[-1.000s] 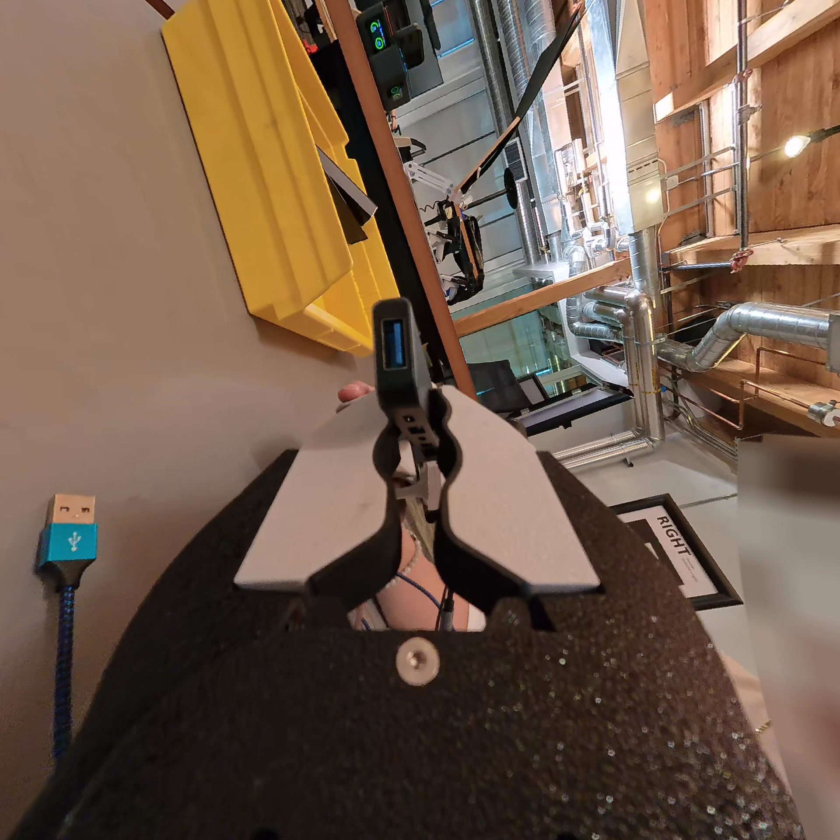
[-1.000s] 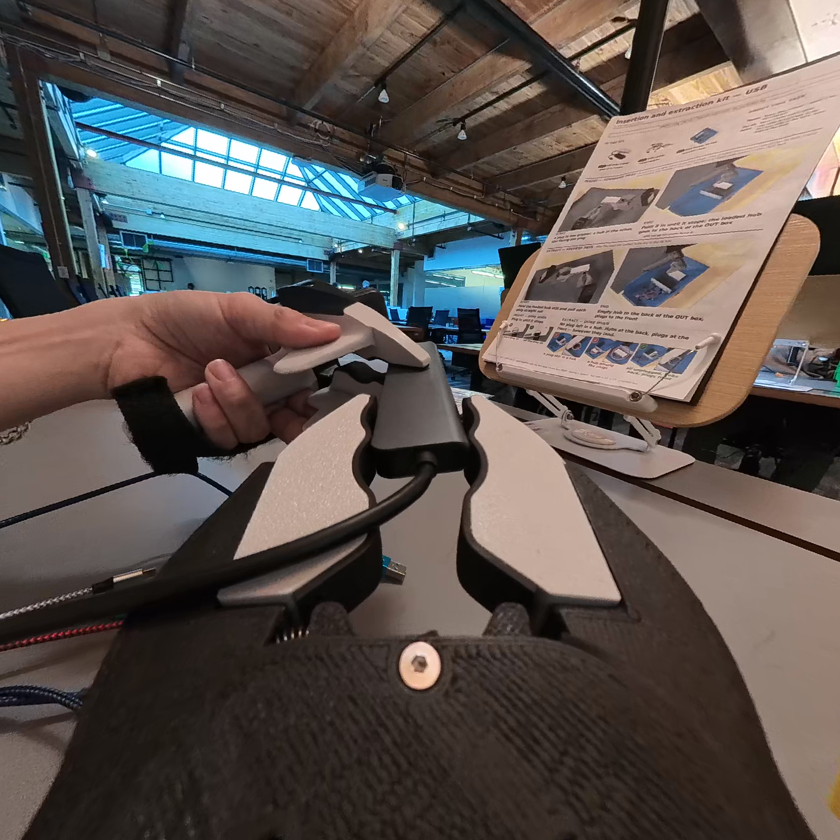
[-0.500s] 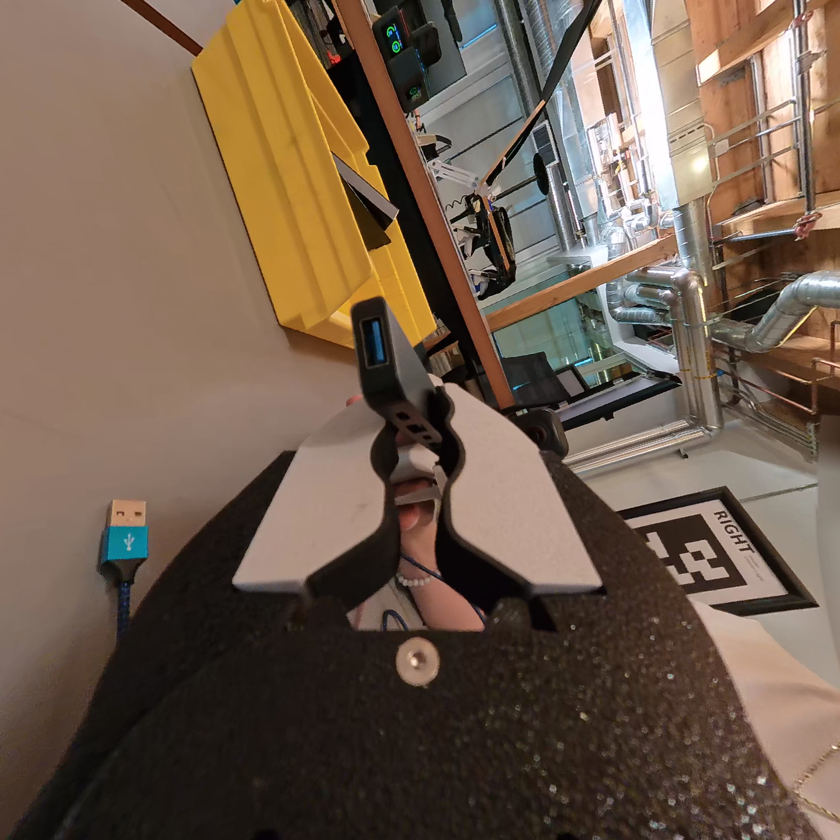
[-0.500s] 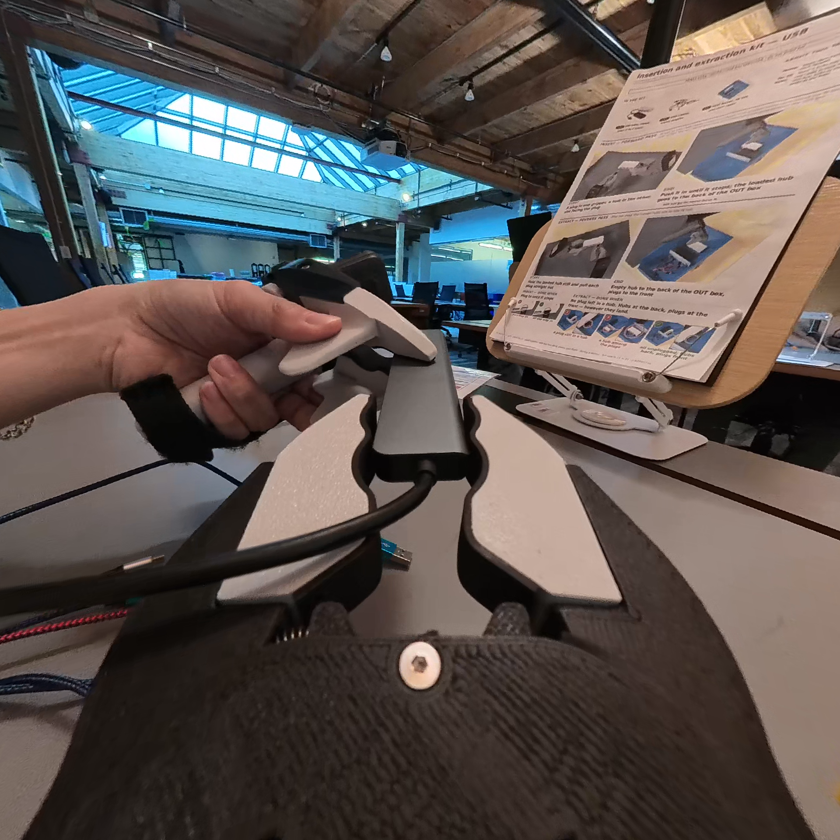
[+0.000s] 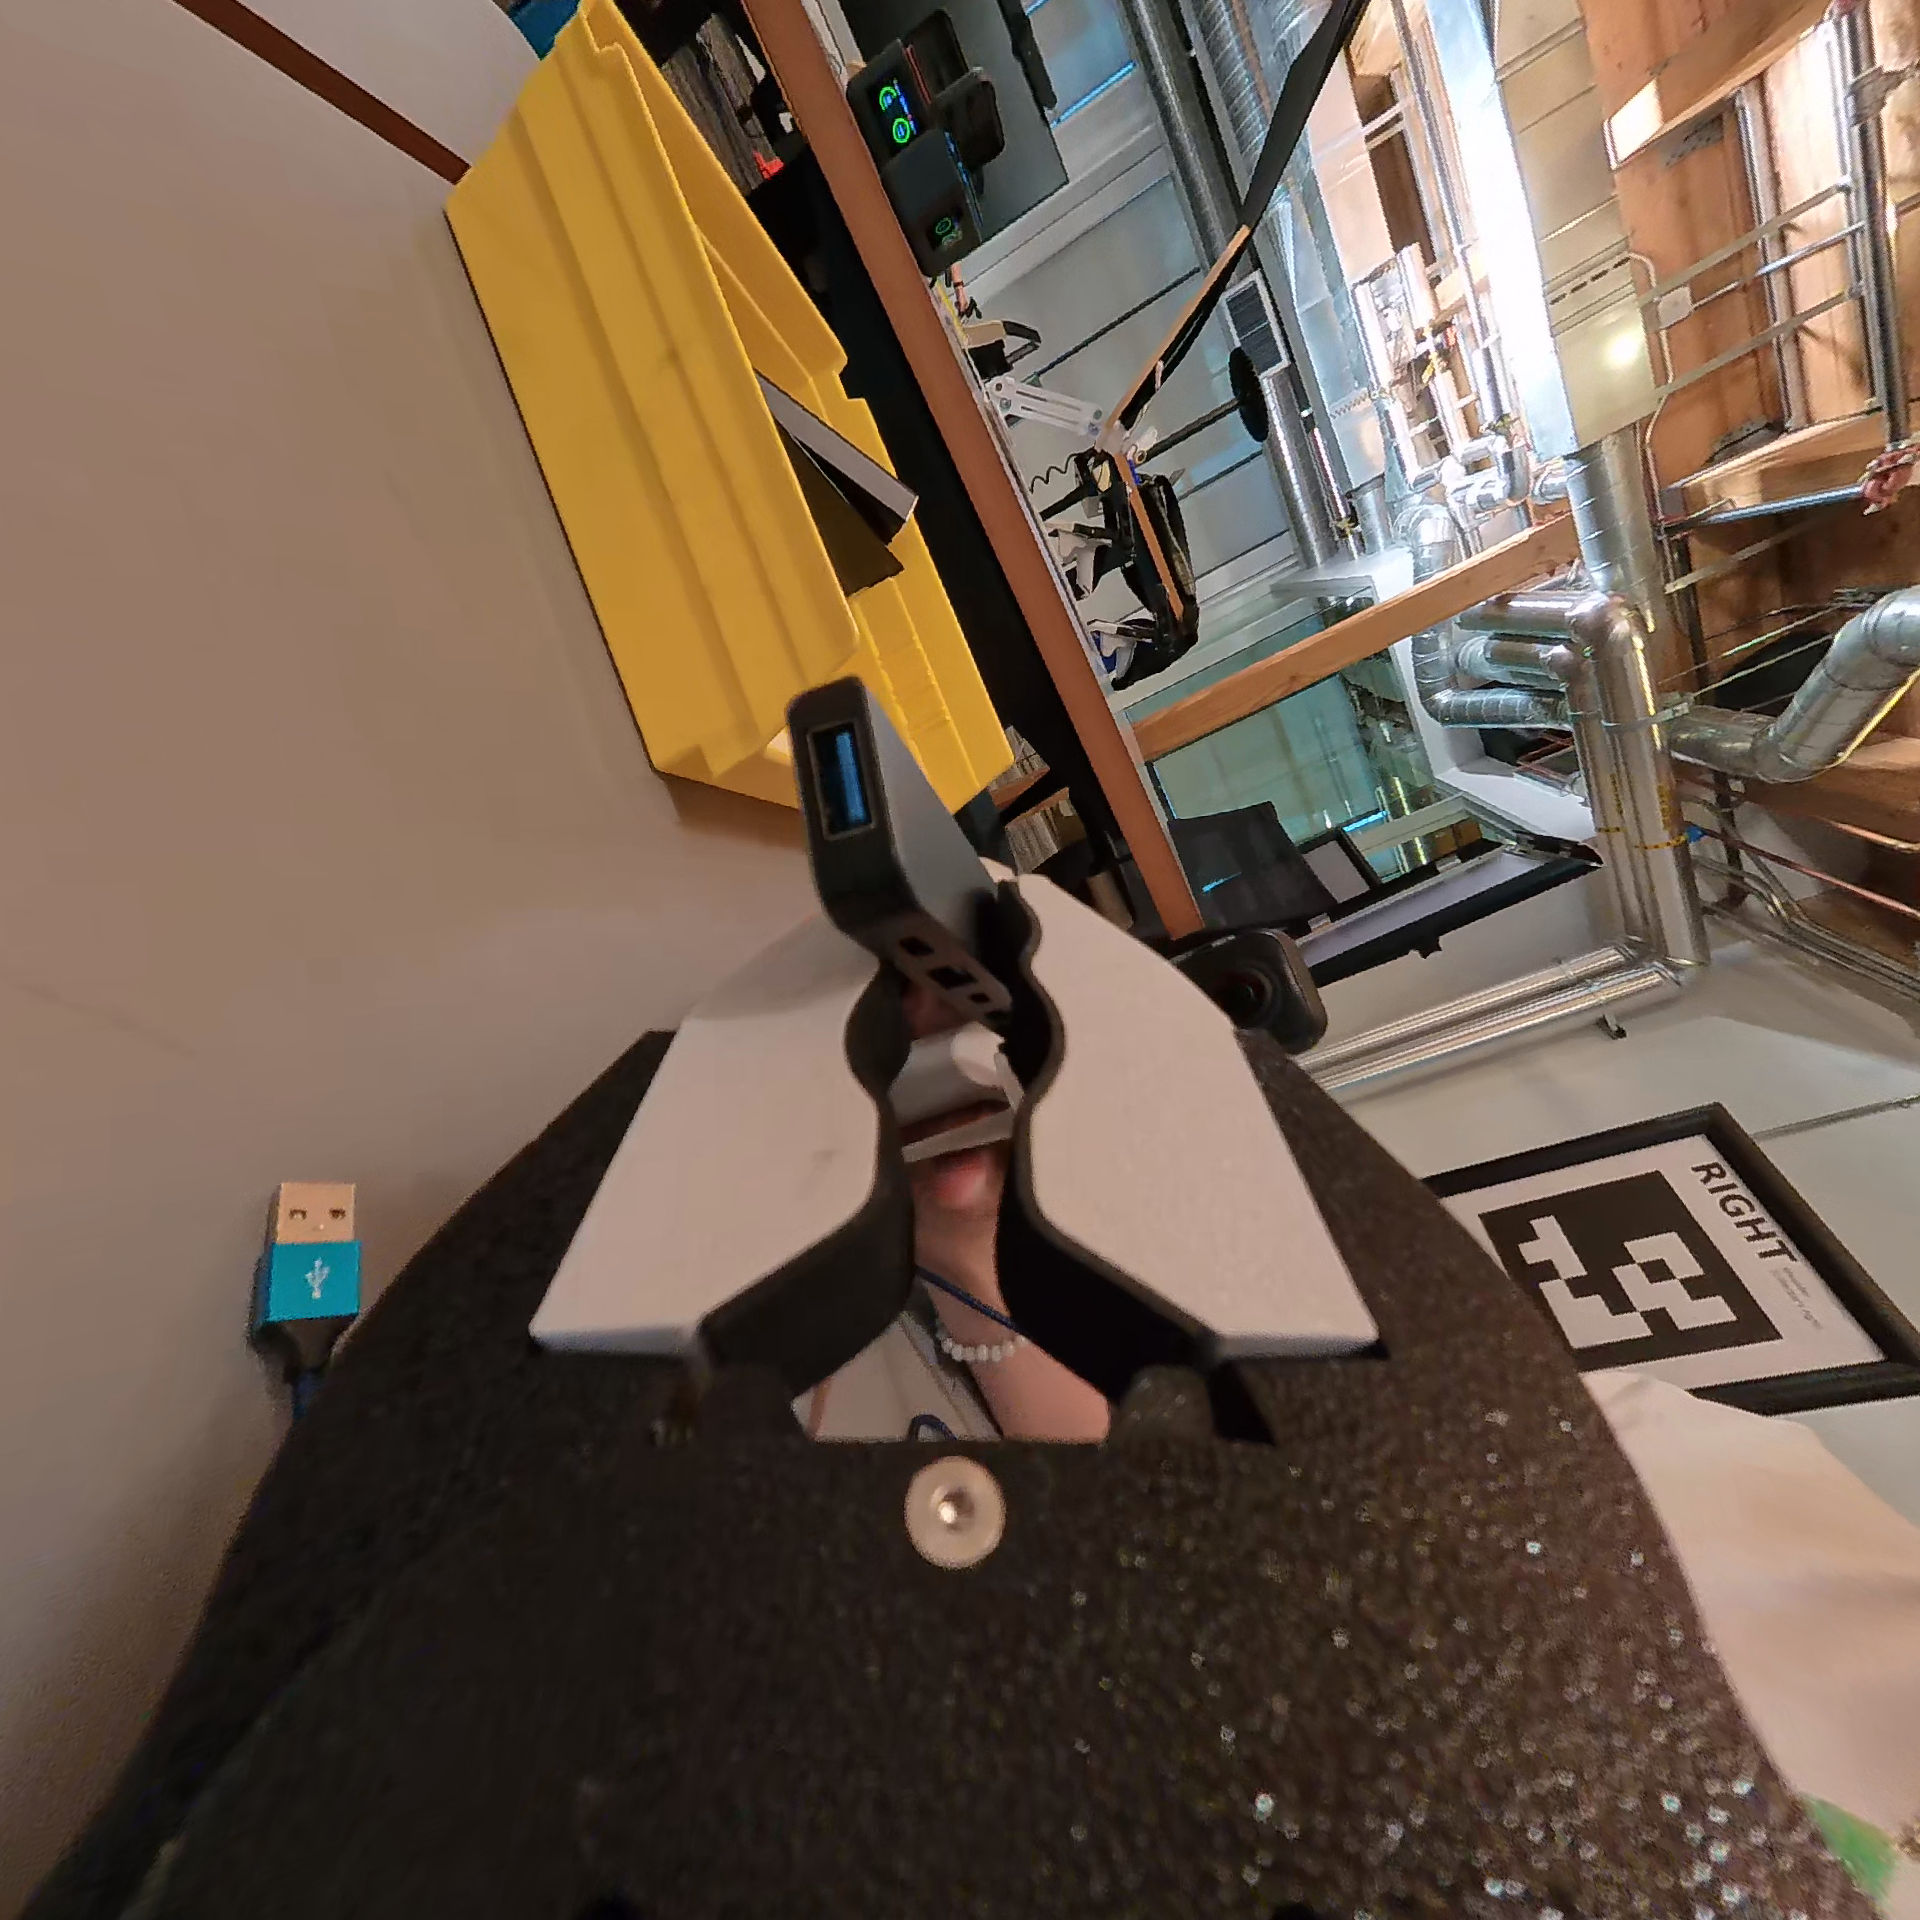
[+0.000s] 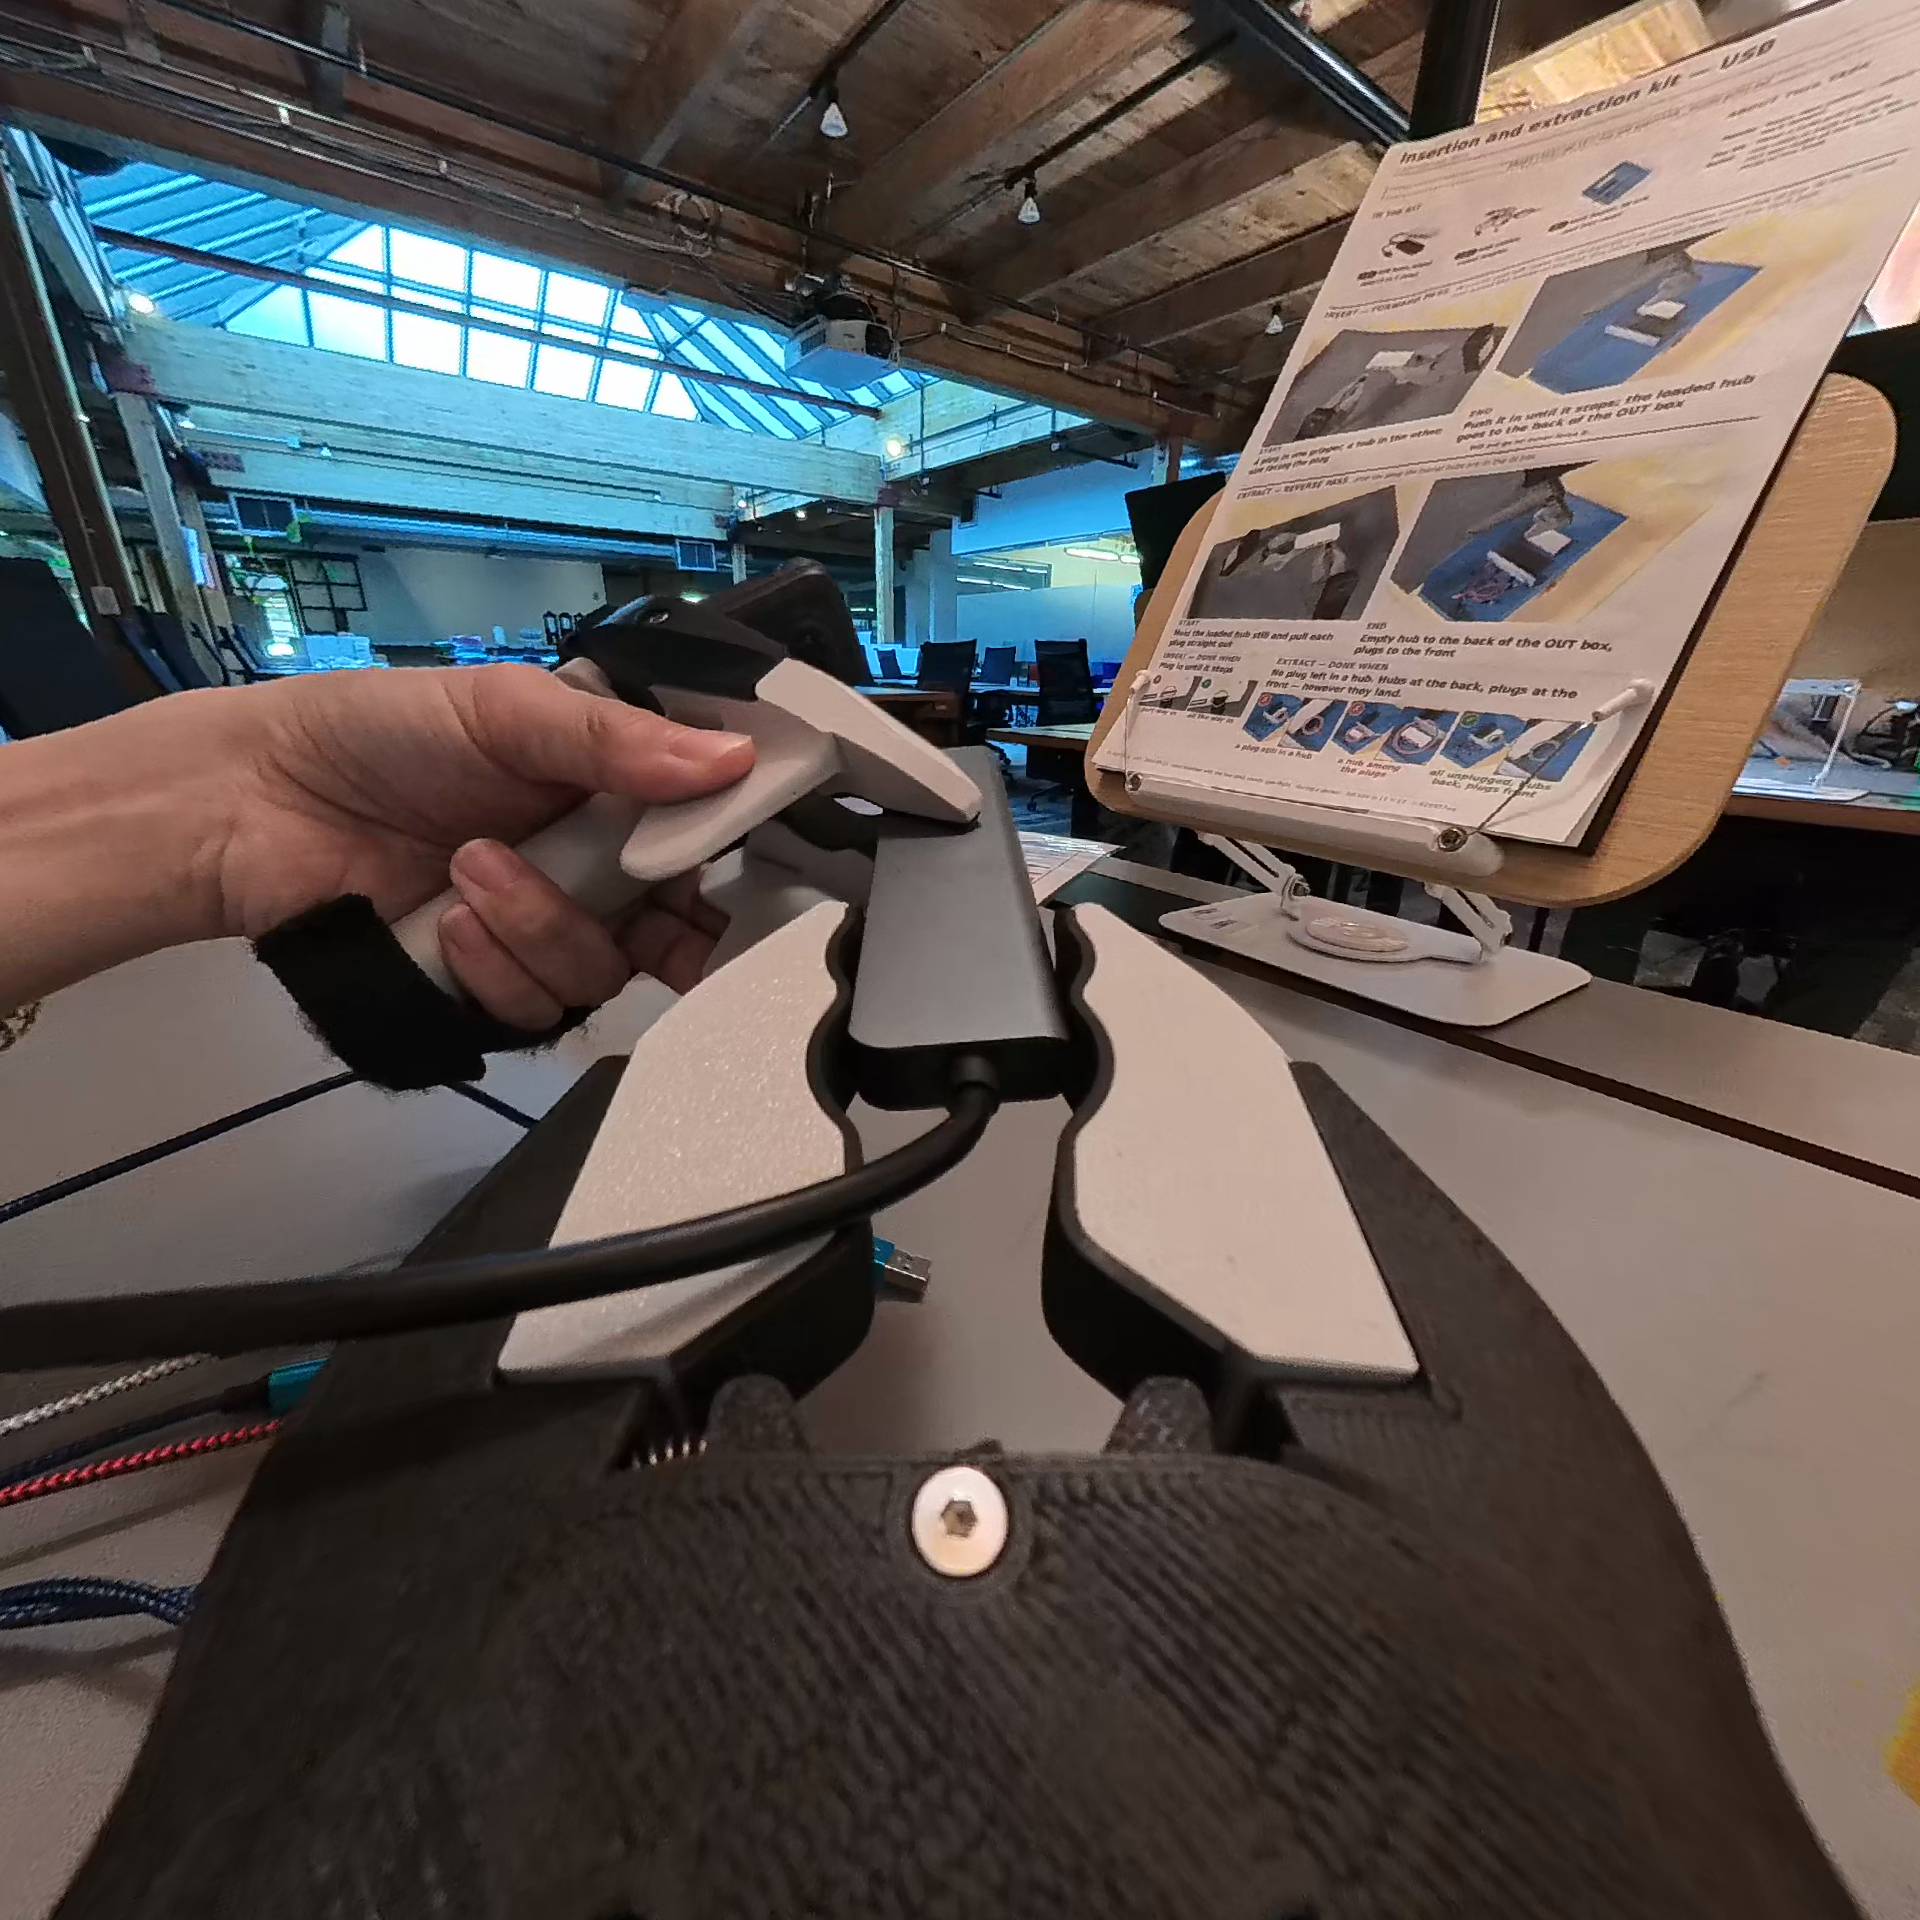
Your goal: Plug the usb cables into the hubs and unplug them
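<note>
A dark grey USB hub (image 6: 951, 935) is held in the air by both grippers. My right gripper (image 6: 956, 920) is shut on the hub's cable end, where a black cable (image 6: 623, 1268) leaves to the left. My left gripper (image 6: 831, 748), held by a hand, clamps the far end from above. In the left wrist view my left gripper (image 5: 935, 925) is shut on the hub (image 5: 894, 831), whose blue port (image 5: 840, 779) faces outward and is unoccupied. A teal USB plug (image 5: 312, 1262) lies on the table; it also shows under the hub in the right wrist view (image 6: 899, 1268).
A yellow bin (image 5: 644, 416) stands on the table beyond the hub. An instruction sheet on a wooden stand (image 6: 1507, 520) stands at the right. Red, white and blue braided cables (image 6: 125, 1455) lie at the left on the grey table (image 6: 1558, 1195). The tips of both grippers are at nearly the same place. The teal USB plug (image 5: 312, 1262) is about equally far from each gripper, around 12 cm.
Both grippers have kept hold of the hub. The hub has swung so that its far end points more away from the right camera. The left gripper has shifted slightly over the table.
</note>
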